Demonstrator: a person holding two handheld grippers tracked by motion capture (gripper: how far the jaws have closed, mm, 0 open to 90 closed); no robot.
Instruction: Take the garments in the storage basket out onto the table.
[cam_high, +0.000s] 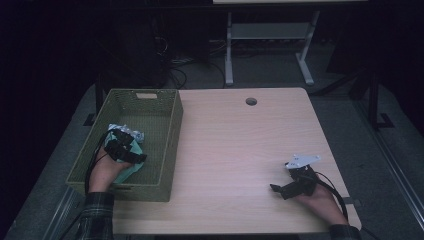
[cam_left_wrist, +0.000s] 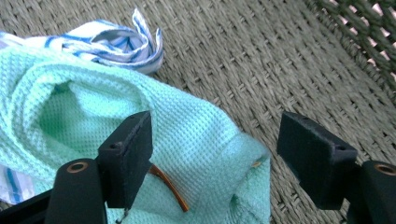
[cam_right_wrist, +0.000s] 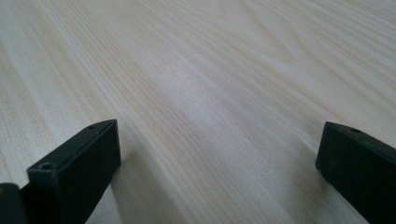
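- High view: the left hand-held gripper (cam_high: 131, 148) is down inside the olive-green woven rectangular basket (cam_high: 171, 134) at the left edge of the pale wood counter (cam_high: 240, 145). It is over a mint-green waffle-weave cloth (cam_high: 131, 169) lying on the basket floor. A crumpled white cloth with blue stripes (cam_high: 131, 131) lies just beyond the green one. The right hand-held gripper (cam_high: 276, 189) rests low over the bare counter at the near right, well apart from the basket.
- Left gripper view: the left hand-held gripper (cam_left_wrist: 212, 154) has its jaws spread, with a raised fold of the mint-green cloth (cam_left_wrist: 196, 135) between them. The left pad (cam_left_wrist: 133, 149) sits against the fabric, while the right pad stands clear over the wicker. I judge the cloth light, soft and limp, so it should sag and trail when lifted. The bunched ridge between the jaws looks like the best hold, since a flat single layer could slip out. A thin brown strip (cam_left_wrist: 170, 186) lies on the cloth near the left pad. The striped cloth (cam_left_wrist: 116, 42) touches the green one and might drag along.
- Right gripper view: the right hand-held gripper (cam_right_wrist: 217, 154) is spread wide over the bare wood grain, with nothing between its jaws.
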